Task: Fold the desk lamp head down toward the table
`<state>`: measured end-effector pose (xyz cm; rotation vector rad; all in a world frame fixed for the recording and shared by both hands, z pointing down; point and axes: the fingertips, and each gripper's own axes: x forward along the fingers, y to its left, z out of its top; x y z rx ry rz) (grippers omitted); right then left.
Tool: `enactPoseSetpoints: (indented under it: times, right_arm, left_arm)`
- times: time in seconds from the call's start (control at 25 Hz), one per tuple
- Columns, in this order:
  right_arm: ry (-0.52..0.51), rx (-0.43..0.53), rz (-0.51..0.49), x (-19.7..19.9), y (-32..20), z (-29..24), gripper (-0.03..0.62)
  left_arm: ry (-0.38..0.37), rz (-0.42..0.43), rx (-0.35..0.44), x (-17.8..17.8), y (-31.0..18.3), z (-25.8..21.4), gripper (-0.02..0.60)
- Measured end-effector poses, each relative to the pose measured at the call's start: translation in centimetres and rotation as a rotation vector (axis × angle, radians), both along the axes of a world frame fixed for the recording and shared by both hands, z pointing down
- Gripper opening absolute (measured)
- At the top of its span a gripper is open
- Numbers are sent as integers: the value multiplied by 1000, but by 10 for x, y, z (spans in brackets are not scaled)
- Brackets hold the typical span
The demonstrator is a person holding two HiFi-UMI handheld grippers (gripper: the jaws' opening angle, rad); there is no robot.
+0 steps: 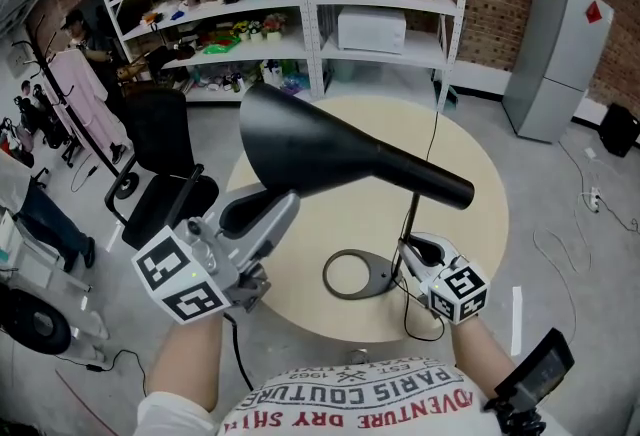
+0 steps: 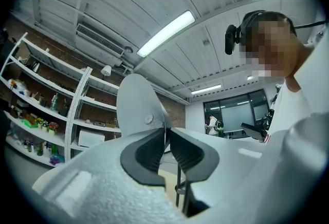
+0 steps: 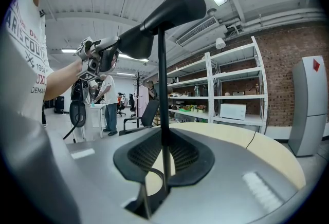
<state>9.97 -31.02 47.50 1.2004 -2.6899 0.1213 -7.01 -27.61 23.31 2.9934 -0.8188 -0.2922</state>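
Observation:
A black desk lamp stands on the round beige table (image 1: 470, 254). Its big cone head (image 1: 310, 149) is raised and points left, over a thin upright stem (image 1: 409, 224) and a ring base (image 1: 358, 274). My left gripper (image 1: 248, 216) is shut on the thin rim of the head, which shows pale grey in the left gripper view (image 2: 134, 107) between the pads (image 2: 146, 152). My right gripper (image 1: 418, 249) is shut on the stem (image 3: 163, 110) low down, just above the base. The head (image 3: 169, 10) looms above in the right gripper view, with the left gripper (image 3: 100, 56) at its wide end.
The lamp's cable (image 1: 435, 149) runs across the table and off its far edge. A black office chair (image 1: 165, 174) stands left of the table, white shelves (image 1: 300, 4) behind it, and a grey cabinet (image 1: 560, 54) at the far right. People stand at the back left.

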Motion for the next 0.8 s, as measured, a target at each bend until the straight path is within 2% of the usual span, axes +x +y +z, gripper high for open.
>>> enactPoseSetpoints:
  times: [0.8]
  right_arm:
    - [-10, -4, -2, 2, -2, -1, 46]
  left_arm:
    - [27, 1, -107, 0, -3, 44, 29]
